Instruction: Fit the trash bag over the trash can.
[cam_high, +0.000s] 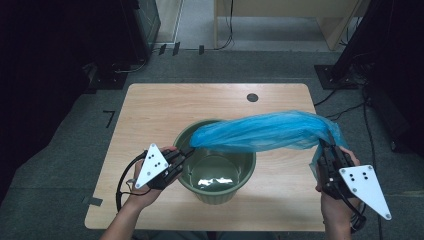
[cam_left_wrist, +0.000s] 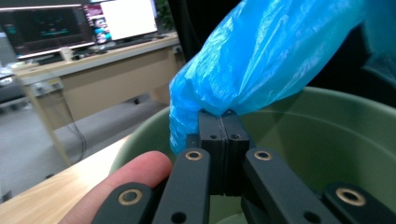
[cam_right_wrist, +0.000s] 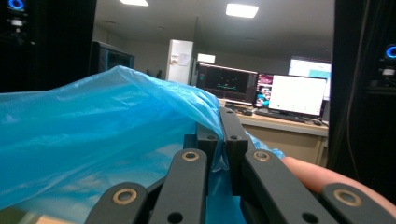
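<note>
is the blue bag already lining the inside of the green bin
No, the blue bag hangs stretched above the green bin, pinched between both grippers.

Blocking table centre: green bin, blue bag stretching rightward above its rim. Leaving far tabletop and near-right strip passable.

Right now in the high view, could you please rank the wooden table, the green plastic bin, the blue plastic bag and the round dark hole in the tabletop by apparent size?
1. Light wooden table
2. Blue plastic bag and green plastic bin: too close to rank
3. Round dark hole
</note>
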